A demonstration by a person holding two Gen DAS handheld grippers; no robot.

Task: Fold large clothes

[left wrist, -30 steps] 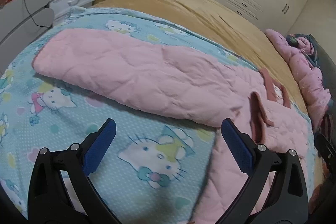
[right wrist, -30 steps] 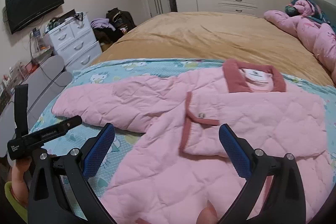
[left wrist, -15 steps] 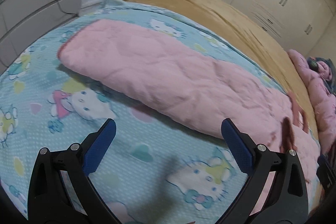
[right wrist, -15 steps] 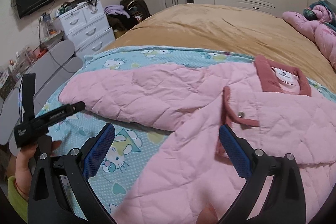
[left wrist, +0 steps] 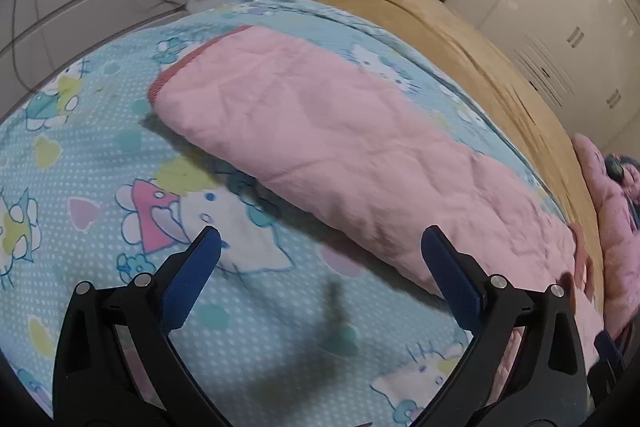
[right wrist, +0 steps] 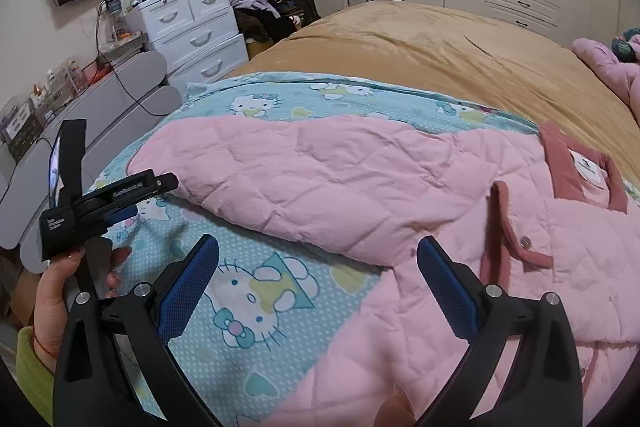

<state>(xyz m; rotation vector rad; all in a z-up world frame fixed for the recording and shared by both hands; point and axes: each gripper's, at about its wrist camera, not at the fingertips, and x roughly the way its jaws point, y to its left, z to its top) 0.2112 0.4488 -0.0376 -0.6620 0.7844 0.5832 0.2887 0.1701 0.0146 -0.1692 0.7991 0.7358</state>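
Our left gripper (left wrist: 320, 259) hangs just above the bed with its blue pads spread wide and nothing between them. Under it lies only the cartoon-cat sheet (left wrist: 100, 155). Beyond the fingertips lies the long pink sleeve (left wrist: 328, 131) of the quilted jacket (right wrist: 440, 267), and this is the relation our next move turns on. The sleeve's long axis runs slantwise across our view, from its darker ribbed cuff (left wrist: 168, 75) toward the far left corner of the sheet, down to the right where it joins the body of the jacket. Its near edge passes just in front of our right-hand pad, while the cuff end lies well ahead and to the left.

Our right gripper (right wrist: 318, 265) is likewise parted and empty. It hovers over the sheet where the sleeve meets the jacket body, with the snap-fastened front edge (right wrist: 504, 227) just beyond its right pad and the collar (right wrist: 560, 163) farther off toward the right side of the bed. From that camera we see the left gripper held out near the cuff end, at the left edge of the bed, so we judge the left hand the nearer one for taking the sleeve and carrying it across onto the body.

The jacket lies spread flat, front up, on the sheet, which covers the near part of a tan bedspread (right wrist: 420, 51). No fold looks made yet.

We see no container in play. The white drawers (right wrist: 192, 31) by the wall are shut.
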